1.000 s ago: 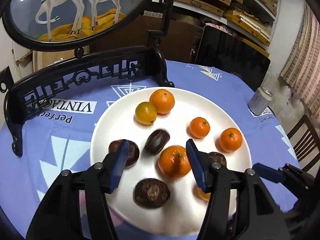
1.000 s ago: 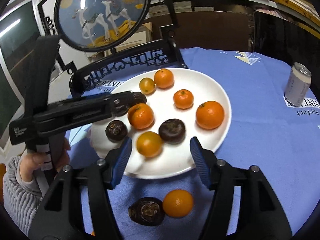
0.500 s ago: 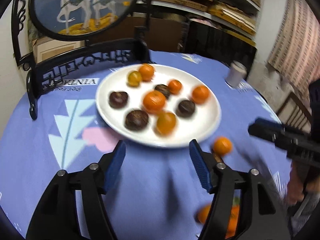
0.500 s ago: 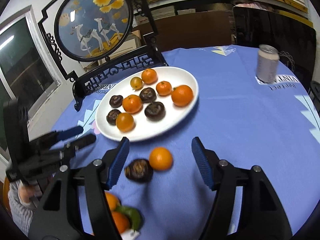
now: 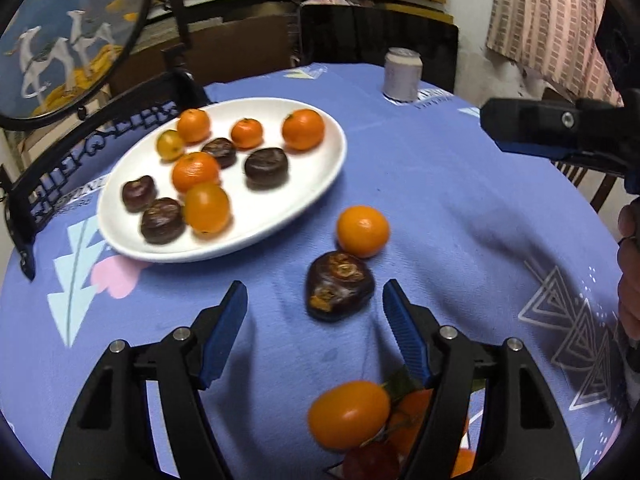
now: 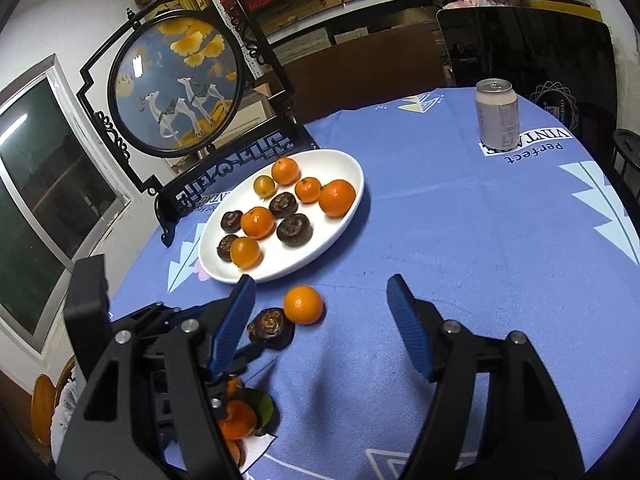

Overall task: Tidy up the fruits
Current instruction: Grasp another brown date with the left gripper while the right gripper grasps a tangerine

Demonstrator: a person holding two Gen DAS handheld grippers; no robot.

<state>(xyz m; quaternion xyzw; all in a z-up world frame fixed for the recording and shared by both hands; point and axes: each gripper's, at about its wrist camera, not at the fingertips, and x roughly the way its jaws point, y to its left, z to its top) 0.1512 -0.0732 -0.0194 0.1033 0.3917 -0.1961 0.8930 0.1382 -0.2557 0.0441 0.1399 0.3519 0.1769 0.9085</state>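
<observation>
A white plate (image 5: 316,184) (image 6: 344,236) on the blue tablecloth holds several oranges and several dark brown fruits. A loose orange (image 5: 362,231) (image 6: 303,304) and a dark brown fruit (image 5: 338,285) (image 6: 270,327) lie on the cloth in front of the plate. My left gripper (image 5: 315,322) is open and empty, just short of the dark fruit. A pile of oranges with a leaf (image 5: 352,414) (image 6: 240,416) lies under it. My right gripper (image 6: 322,316) is open and empty, above the cloth to the right of the loose fruits; it shows at the right in the left wrist view (image 5: 552,136).
A drink can (image 5: 402,74) (image 6: 497,119) stands at the far right of the table. A round painted screen in a black carved stand (image 6: 176,84) (image 5: 72,36) stands behind the plate. Shelves and a dark chair are beyond the table.
Both grippers have pulled back from the plate toward the near side of the table. The loose orange and dark fruit now sit between the left gripper's fingers' line of view.
</observation>
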